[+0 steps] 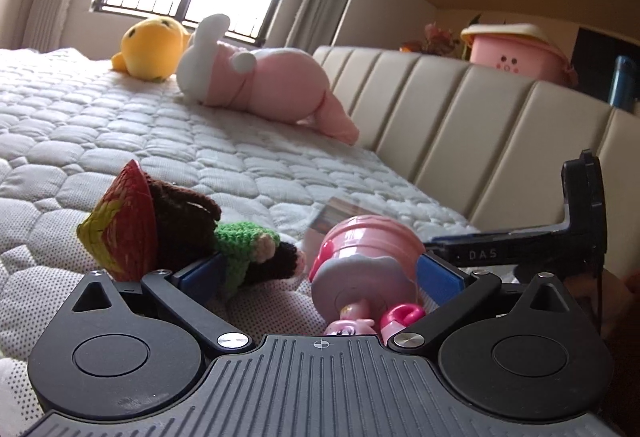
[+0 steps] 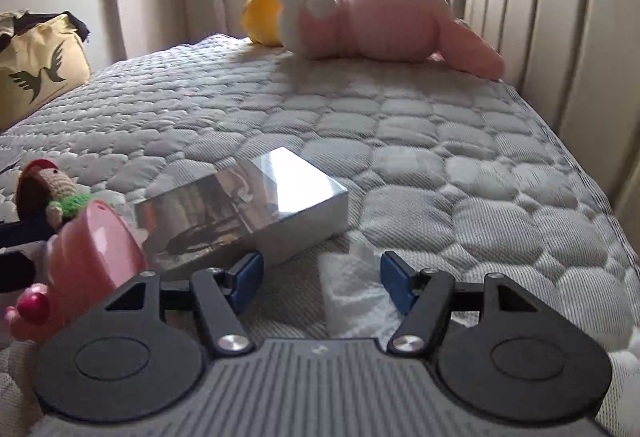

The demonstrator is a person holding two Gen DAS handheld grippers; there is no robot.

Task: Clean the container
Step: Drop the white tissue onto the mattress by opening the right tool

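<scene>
Low over the quilted mattress [image 2: 400, 125], the left gripper [image 1: 320, 277] has its fingers spread wide around a pink toy cup [image 1: 368, 257] lying on its side. Meanwhile the right gripper [image 2: 320, 277] gapes wide above a white tissue [image 2: 356, 297], beside a shiny silver box [image 2: 244, 205].

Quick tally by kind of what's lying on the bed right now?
Plush toys: 2, yellow plush and pink plush
Crochet doll: 1
Pink toy container: 1
Shiny box: 1
White tissue: 1
Total: 6
</scene>
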